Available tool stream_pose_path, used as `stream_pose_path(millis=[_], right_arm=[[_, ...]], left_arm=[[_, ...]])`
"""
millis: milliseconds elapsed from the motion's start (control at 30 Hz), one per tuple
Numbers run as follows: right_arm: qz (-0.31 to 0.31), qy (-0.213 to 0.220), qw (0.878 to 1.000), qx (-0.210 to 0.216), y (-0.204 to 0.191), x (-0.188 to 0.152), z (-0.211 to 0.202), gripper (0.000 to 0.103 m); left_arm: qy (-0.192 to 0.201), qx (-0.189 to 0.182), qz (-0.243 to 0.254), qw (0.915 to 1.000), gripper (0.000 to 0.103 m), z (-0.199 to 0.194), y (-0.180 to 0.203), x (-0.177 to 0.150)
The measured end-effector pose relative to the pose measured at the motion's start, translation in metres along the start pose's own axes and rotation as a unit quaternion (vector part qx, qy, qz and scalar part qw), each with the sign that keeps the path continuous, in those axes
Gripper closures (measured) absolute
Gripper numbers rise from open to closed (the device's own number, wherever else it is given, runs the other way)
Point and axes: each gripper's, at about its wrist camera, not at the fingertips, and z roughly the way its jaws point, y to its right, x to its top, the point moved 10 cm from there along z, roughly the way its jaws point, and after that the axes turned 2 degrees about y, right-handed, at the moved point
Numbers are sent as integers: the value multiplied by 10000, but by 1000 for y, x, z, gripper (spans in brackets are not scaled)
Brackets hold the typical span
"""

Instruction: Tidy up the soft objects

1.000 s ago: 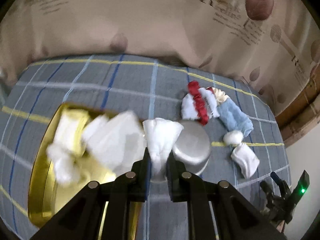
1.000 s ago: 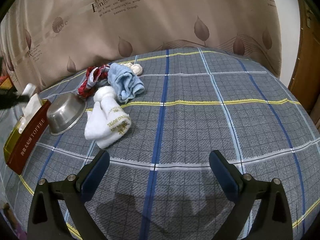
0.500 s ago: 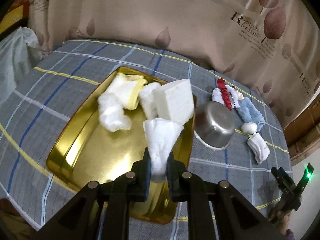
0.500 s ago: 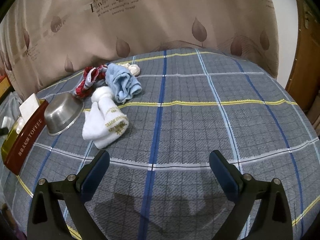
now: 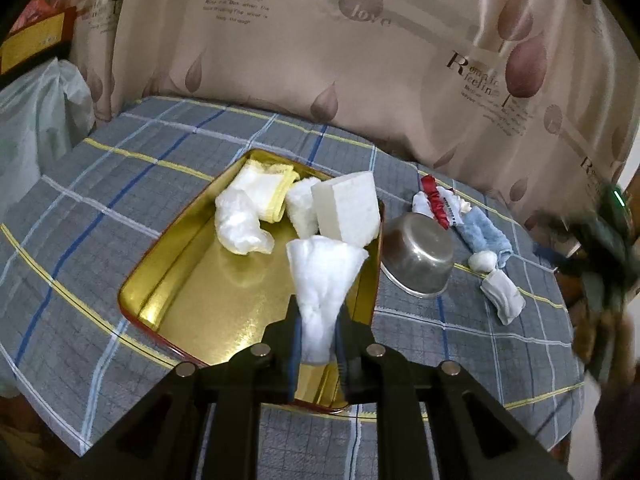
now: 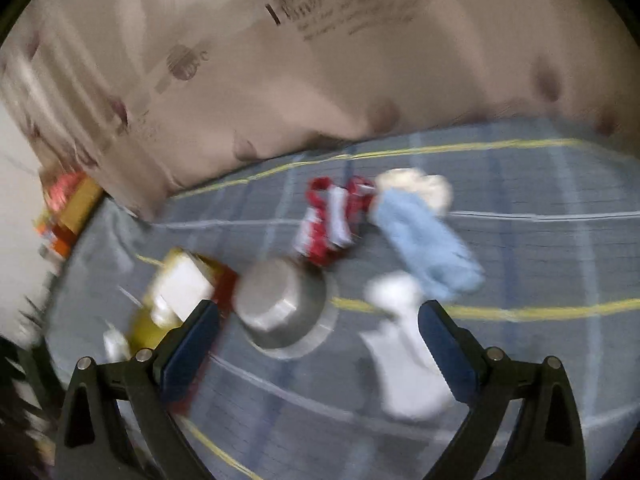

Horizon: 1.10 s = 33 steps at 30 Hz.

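My left gripper [image 5: 317,334] is shut on a white soft cloth [image 5: 324,280] and holds it above the near right part of the gold tin tray [image 5: 168,280]. In the tray lie a yellow-edged cloth [image 5: 264,188], a crumpled white piece [image 5: 240,224] and a white sponge block [image 5: 346,210]. On the bed right of the tray lie a red-and-white sock [image 5: 438,204], a light blue cloth [image 5: 484,236] and a white sock [image 5: 502,298]. My right gripper [image 6: 318,338] is open and empty, above the steel bowl [image 6: 280,308] and white sock [image 6: 404,344]; that view is blurred.
A steel bowl [image 5: 418,258] stands upside down against the tray's right side. A beige leaf-print curtain [image 5: 360,60] hangs behind the bed. A pale bag [image 5: 36,120] sits at the far left. The plaid bedspread [image 5: 80,208] drops off at the near edge.
My left gripper has pulled back and up with the white cloth, showing more of the tray. My right gripper has swung quickly left toward the bowl and socks, blurring its view.
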Motion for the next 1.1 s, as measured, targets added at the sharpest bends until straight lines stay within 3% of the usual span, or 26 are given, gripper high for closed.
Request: stream_pose_path(millis=[67,167,233,567,633,667,700,733,767,867,1100], right_arm=[[343,-340,9984,295,-9,22,33,4],[580,-634,9959,289,-11,36,73,4],[633,-716,9954,48,-7,42,94,4],[784,-1079,9910,-93,-2,47,147,4],[836,-1185,9894,-41,-1,47,157,13],[862,-1248,9884,-28,-1,46,163,34],[852,-1272,9882,-63,0,47,166,64],[820,-1297,9881,-124,1,45,170,82],[805,-1355,9874,-152,2,42,175,92],[734,-1410,9871,-165,3,37,179,93],[572,-726,9953,307,-19,61,134,93]], left_arm=[[28,-22,-6,10000,87,-3,-1,2],[71,-43,-107,9999,87,-7,-6,6],[106,-29,-152,9998,87,-10,-10,8],[-80,-6,-253,9996,87,2,-22,3],[-116,12,-237,9996,87,4,-22,2],[-121,17,-237,9996,87,4,-22,1],[-126,12,-241,9996,87,5,-22,1],[-133,13,-240,9996,87,5,-22,1],[-143,25,-235,9996,87,6,-23,0],[-167,27,-251,9995,87,6,-23,-2],[-98,20,-252,9996,87,4,-24,2]])
